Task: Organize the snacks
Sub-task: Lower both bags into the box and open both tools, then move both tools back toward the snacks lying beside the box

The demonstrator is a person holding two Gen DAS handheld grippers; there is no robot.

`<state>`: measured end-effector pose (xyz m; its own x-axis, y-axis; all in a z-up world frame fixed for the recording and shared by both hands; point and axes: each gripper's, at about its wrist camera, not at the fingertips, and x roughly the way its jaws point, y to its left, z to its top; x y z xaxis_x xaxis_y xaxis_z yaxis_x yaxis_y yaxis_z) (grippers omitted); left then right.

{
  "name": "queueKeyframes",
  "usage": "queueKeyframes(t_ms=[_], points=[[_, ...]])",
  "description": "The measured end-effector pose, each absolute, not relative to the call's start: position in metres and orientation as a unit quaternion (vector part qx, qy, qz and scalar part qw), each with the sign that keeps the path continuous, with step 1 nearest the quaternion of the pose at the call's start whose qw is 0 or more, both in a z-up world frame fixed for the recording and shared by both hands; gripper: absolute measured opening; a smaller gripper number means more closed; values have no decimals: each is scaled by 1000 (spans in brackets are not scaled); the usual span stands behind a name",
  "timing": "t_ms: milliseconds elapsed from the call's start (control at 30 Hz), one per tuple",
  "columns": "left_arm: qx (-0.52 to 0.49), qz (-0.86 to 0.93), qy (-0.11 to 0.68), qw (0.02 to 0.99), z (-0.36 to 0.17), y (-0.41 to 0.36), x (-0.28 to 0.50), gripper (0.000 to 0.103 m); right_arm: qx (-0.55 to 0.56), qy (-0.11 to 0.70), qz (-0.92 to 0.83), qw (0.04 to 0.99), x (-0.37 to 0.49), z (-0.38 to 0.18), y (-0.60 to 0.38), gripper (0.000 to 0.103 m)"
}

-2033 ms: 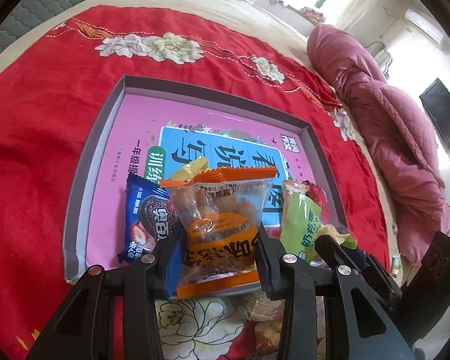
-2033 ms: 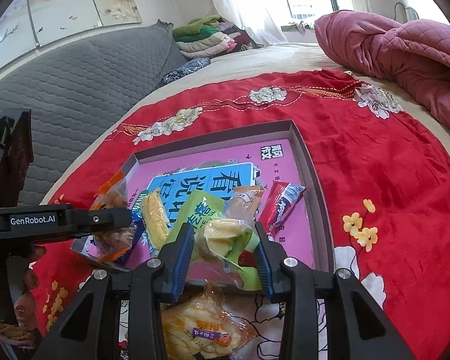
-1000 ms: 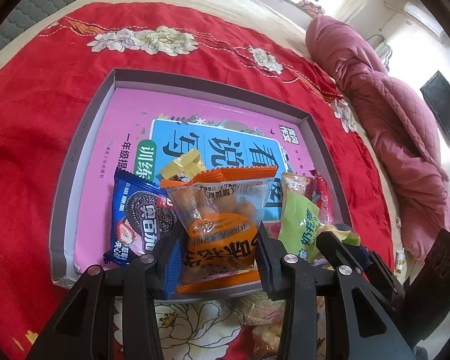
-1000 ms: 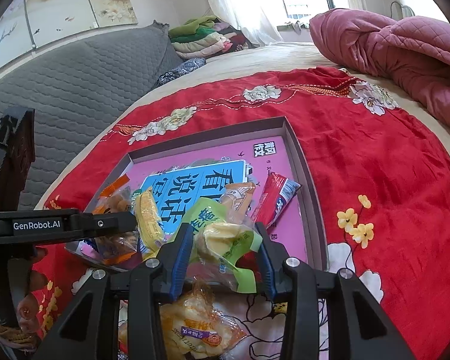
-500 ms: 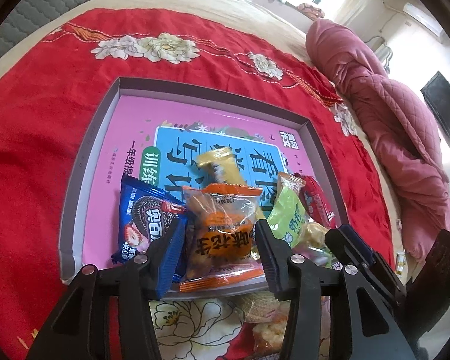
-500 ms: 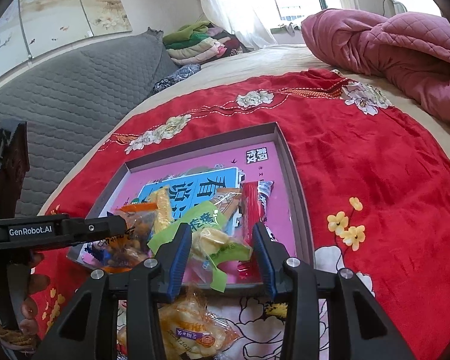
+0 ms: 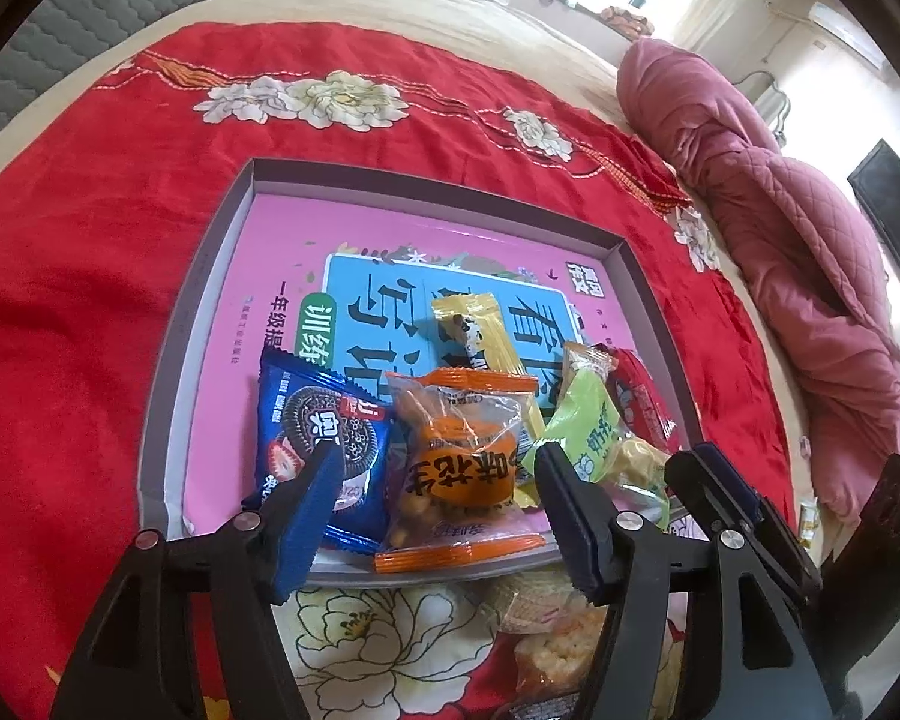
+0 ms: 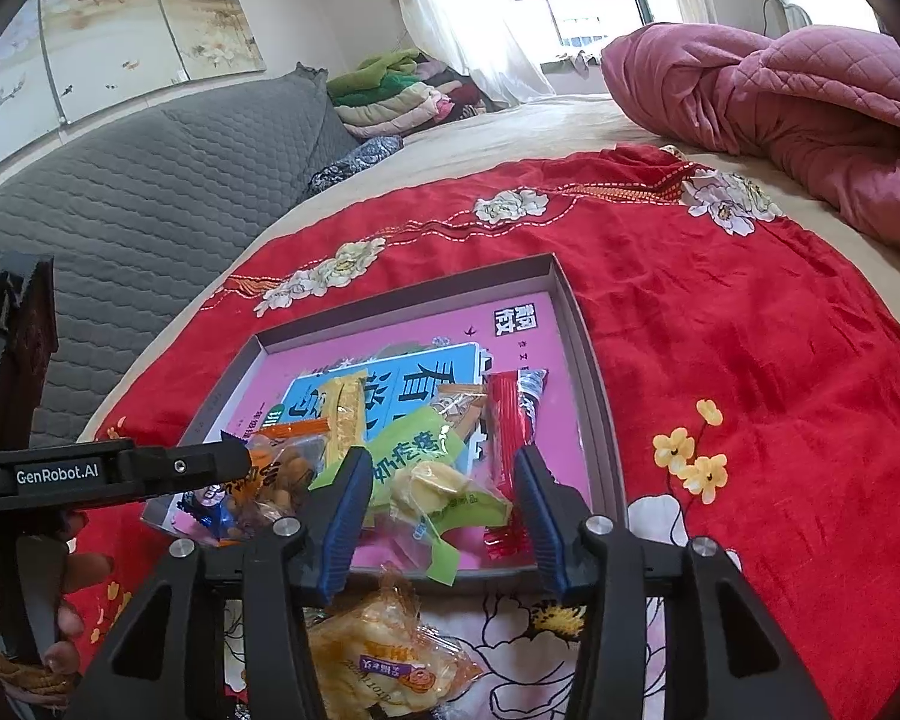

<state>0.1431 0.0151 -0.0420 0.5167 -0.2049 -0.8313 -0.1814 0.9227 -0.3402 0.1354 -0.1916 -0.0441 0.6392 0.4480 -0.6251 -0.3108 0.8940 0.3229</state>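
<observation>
A shallow grey-rimmed box (image 7: 210, 276) (image 8: 594, 396) with a pink and blue printed floor lies on the red bedspread. In it lie an orange peanut packet (image 7: 462, 462) (image 8: 270, 474), a blue cookie packet (image 7: 312, 420), a yellow bar (image 7: 480, 330) (image 8: 345, 420), a green packet (image 7: 594, 426) (image 8: 426, 474) and a red stick packet (image 7: 642, 402) (image 8: 510, 420). My left gripper (image 7: 435, 516) is open around the orange packet's near end. My right gripper (image 8: 441, 510) is open around the green packet.
A yellow snack packet (image 8: 384, 654) (image 7: 552, 648) lies on the bedspread outside the box's near edge. A pink quilt (image 8: 780, 84) is heaped at the far right. A grey padded headboard (image 8: 120, 180) runs along the left. Folded clothes (image 8: 390, 96) lie at the back.
Both grippers have opened and let go of their packets. The orange and green packets now lie in the box. Both grippers have drawn back slightly.
</observation>
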Motion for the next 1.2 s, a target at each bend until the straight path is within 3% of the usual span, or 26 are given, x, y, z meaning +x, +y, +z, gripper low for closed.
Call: queueKeyframes(t_ms=[433, 1200], points=[[-195, -10, 493, 848, -37, 16, 133, 68, 103, 366, 210, 901, 132, -40, -198, 60], [-191, -29, 501, 844, -35, 18, 107, 68, 94, 382, 241, 888, 100, -24, -203, 66]])
